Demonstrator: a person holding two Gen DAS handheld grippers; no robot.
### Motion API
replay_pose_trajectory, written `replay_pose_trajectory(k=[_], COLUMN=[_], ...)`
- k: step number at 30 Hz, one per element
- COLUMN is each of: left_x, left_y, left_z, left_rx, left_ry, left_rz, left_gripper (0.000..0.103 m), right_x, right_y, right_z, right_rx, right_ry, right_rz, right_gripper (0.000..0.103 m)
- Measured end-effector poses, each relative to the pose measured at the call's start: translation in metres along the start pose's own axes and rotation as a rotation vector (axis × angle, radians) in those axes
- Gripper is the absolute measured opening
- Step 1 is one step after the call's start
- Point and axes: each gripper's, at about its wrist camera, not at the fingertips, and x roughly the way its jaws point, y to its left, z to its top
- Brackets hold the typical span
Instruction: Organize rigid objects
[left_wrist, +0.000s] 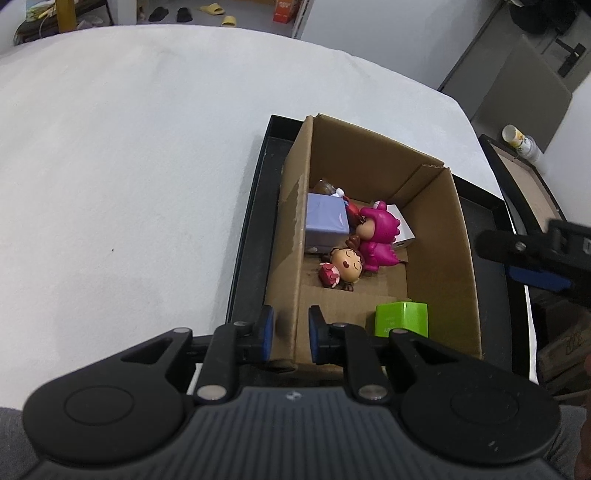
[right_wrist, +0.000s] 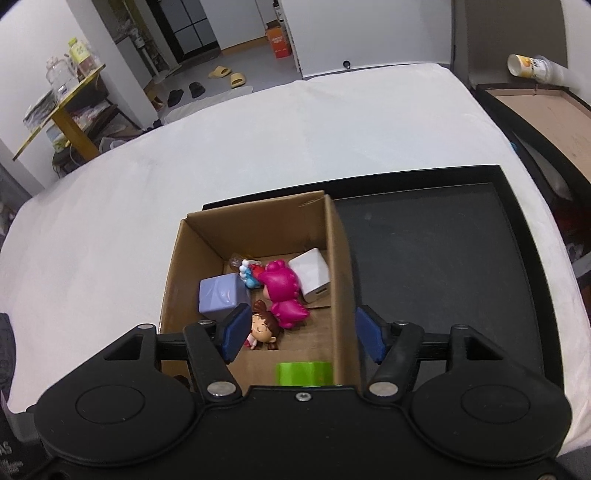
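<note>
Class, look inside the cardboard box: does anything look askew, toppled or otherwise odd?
Yes. Both dolls lie toppled on the cardboard box floor: the pink figure and the brown-haired doll. The green cube sits apart near the front wall.

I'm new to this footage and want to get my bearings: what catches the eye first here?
An open cardboard box standing in a black tray on a white-covered surface. Inside lie a bright pink figurine, a brown-haired doll figurine beside it, a lavender cube by the left wall and a green block at the near end. The left gripper pinches the box's near wall; the right gripper hangs open above it.
</note>
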Motion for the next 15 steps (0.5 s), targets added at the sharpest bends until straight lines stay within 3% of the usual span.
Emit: replay_pose_trajectory(k=[10, 13, 15], left_x=[-0.024, -0.033, -0.04], left_y=[-0.015, -0.021, -0.027], left_z=[0.007, 0.009, 0.01], left_rx=[0.036, 0.058, 0.076], left_ry=[-0.002, -0.002, -0.008], left_rz=[0.006, 0.006, 0.021], left_gripper=[0.019, 0.028, 0.037], right_x=[-0.025, -0.032, -0.038], right_y=[-0.026, -0.032, -0.034], right_z=[-0.005, -0.006, -0.006], right_rx=[0.053, 0.07, 0.078], right_ry=[-0.039, -0.05, -0.059], right_rz=[0.028, 0.04, 0.043], right_gripper=[0.072, 0.074, 0.081])
